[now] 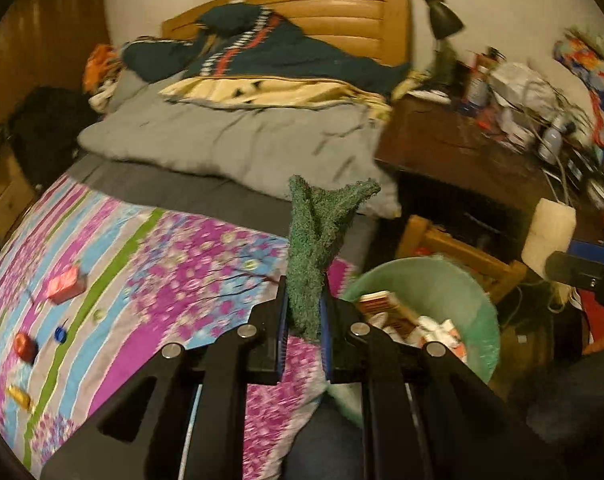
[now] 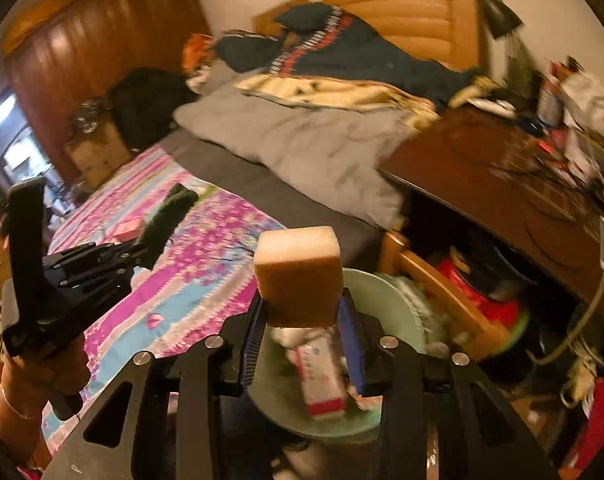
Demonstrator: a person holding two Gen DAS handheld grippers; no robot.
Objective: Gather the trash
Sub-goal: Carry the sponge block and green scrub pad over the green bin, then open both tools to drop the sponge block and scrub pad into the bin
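Your left gripper (image 1: 304,312) is clamped on a fuzzy green scouring cloth (image 1: 318,248), held over the bed's edge beside the pale green plastic waste bin (image 1: 454,284). Your right gripper (image 2: 302,316) squeezes a pale yellow foam sponge block (image 2: 298,272) directly above that bin's carton-littered contents.

Right gripper (image 2: 304,320), frame centre, clamps a pale foam block (image 2: 298,270) above the green bin (image 2: 386,300) of cartons. Left gripper (image 2: 142,246), mid-left, pinches a green fuzzy cloth (image 2: 168,220) over the floral bedspread (image 2: 206,280).
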